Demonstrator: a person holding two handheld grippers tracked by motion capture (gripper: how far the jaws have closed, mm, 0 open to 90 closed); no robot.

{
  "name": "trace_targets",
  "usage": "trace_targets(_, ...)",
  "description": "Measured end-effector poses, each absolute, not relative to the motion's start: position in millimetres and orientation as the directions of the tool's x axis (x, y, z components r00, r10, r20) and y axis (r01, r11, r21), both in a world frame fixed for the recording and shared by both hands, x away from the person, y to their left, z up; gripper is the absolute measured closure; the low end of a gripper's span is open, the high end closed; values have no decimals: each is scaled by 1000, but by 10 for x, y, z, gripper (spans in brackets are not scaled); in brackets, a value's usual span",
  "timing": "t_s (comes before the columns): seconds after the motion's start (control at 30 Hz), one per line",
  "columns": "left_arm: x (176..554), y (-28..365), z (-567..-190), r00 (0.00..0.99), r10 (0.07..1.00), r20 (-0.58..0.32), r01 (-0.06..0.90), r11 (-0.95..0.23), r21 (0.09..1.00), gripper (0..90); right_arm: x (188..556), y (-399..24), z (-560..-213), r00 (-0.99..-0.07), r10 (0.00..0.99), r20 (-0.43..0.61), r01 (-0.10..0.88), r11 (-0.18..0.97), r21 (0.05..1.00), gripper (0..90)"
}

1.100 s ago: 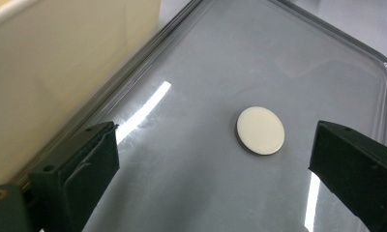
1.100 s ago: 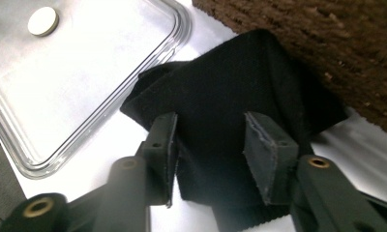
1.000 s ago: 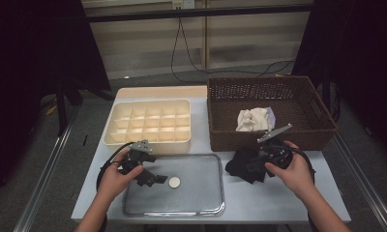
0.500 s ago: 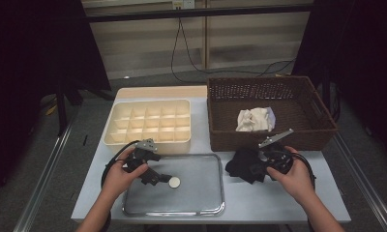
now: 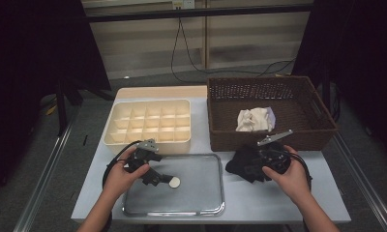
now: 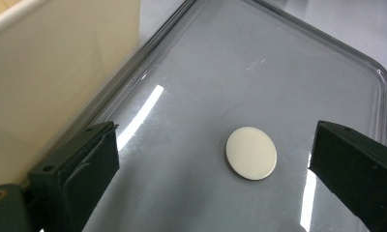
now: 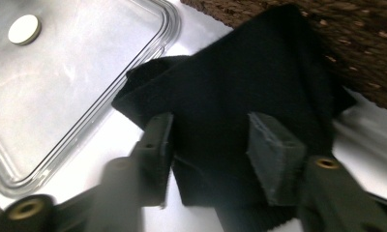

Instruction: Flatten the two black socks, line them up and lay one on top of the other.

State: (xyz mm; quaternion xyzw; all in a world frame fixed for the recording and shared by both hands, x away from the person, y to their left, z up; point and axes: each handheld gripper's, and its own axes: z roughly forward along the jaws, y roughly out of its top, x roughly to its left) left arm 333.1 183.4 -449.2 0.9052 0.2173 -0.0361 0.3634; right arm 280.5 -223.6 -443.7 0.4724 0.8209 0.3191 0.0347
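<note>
The white disc (image 6: pixel 251 152) lay flat on the tray (image 5: pixel 208 205). My left gripper (image 6: pixel 215 162) stood wide around it, not touching. I judged I was about to pinch. My right gripper (image 7: pixel 208 145) had just been opening, half open over the black cloth (image 7: pixel 249 87) beside the tray.

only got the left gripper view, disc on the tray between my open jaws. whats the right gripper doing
Observer: The right gripper is at a black cloth on the table, beside the tray. Its jaws have just been opening; the cloth lies between them, and the pads do not seem to press on it.
Operator: whats past that cloth
Observer: A brown wicker basket, with a crumpled white cloth lying inside.
Operator: anything in the cream box next to me
Observer: From the high view, the compartments of the cream organiser that can be seen look empty.
</note>
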Motion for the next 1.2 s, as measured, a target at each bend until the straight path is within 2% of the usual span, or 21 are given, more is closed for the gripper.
trace_targets(0.17, 3326, 1828, -4483, 902, 370, -223, 422, -648, 633, 34, 2836, -2195, -4508, -543, 809, 226, 747, 342, 570, 425)
trace_targets(0.3, 3318, 1813, -4504, 898, 373, -236, 430, -623, 653, 34, 2831, -2178, -4538, -534, 819, 210, 742, 335, 581, 432)
trace_targets(0.33, 3329, 1817, -4498, 905, 363, -223, 415, -639, 647, 34, 2828, -2175, -4542, -534, 820, 207, 740, 334, 584, 457)
trace_targets(0.43, 3319, 1811, -4481, 907, 374, -194, 407, -659, 633, 34, 2805, -2177, -4546, -529, 839, 128, 721, 365, 589, 662)
trace_targets(0.5, 3313, 1803, -4485, 904, 364, -223, 419, -650, 634, 33, 2809, -2199, -4553, -524, 841, 136, 721, 353, 596, 716)
trace_targets(0.67, 3302, 1754, -4490, 909, 353, -222, 410, -659, 631, 34, 2812, -2252, -4573, -523, 833, 181, 726, 324, 607, 830)
trace_targets(1.2, 3315, 1643, -4491, 915, 335, -224, 398, -663, 634, 33, 2670, -2340, -4480, -549, 785, 287, 730, 284, 622, 863)
